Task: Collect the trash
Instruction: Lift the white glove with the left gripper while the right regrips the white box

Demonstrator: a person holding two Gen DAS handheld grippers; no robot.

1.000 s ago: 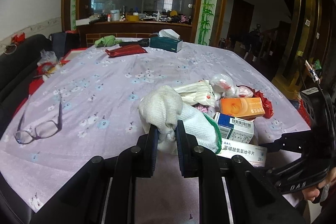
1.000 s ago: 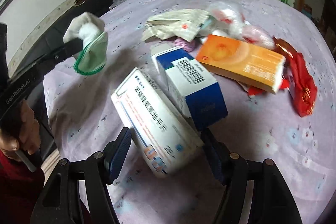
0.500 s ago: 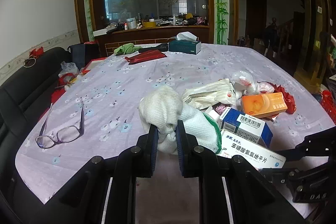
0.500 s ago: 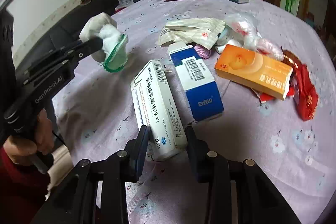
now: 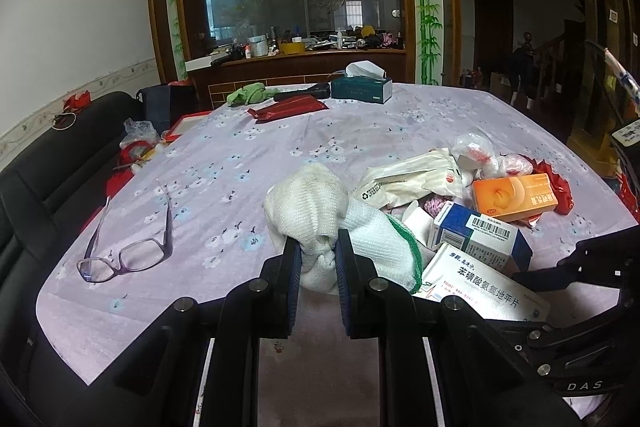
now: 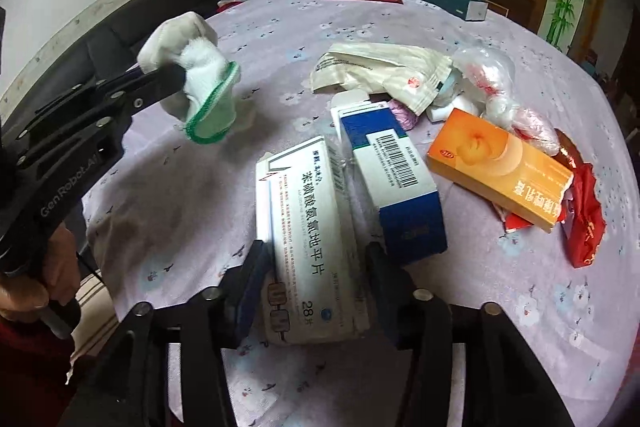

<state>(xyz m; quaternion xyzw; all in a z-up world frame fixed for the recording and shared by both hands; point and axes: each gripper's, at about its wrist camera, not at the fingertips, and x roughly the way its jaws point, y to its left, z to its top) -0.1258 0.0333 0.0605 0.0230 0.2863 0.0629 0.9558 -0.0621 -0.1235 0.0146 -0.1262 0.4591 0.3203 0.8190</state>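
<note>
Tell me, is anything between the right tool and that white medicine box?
Nothing visible. The right tool has a finger on each side of the white medicine box; the blue box lies beside it, not between.

Tablecloth (image 6: 280, 27) — lilac with small white-and-blue blossoms; glove (image 6: 200, 83) — white knit, green cuff edging; long medicine box (image 6: 308, 247) — white with dark lettering; second box (image 6: 396, 183) — white and deep blue, black barcode; third box (image 6: 500, 167) — orange; wrapper (image 6: 586, 223) — red; spectacles (image 5: 128, 251) — purple frame

right gripper (image 6: 316, 267) clasping white box (image 6: 310, 239)
</note>
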